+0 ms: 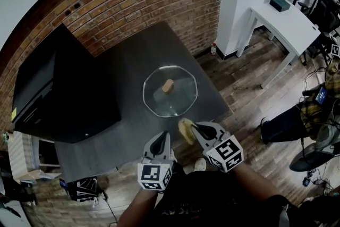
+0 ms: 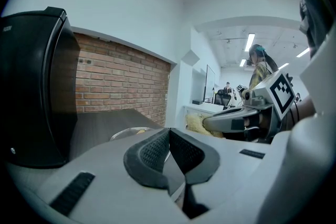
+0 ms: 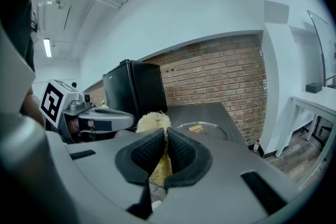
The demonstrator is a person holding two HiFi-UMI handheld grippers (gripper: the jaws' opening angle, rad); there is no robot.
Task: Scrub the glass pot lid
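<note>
- Left gripper (image 1: 163,136): pale grey plastic shell, black ribbed pads (image 2: 152,150), black slot marks on the shell.
- Right gripper (image 1: 194,128): same grey shell, same dark ribbed pads (image 3: 185,153).
- Left marker cube (image 1: 154,176), right marker cube (image 1: 229,152): white faces, black square patterns, lower centre of the head view.
- Person's top (image 1: 207,203): dark, at the bottom edge.

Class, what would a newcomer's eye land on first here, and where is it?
The glass pot lid lies knob up on the dark table. Nearer the person, the right gripper is shut on a yellow scrubber; the left gripper beside it is shut, empty.
</note>
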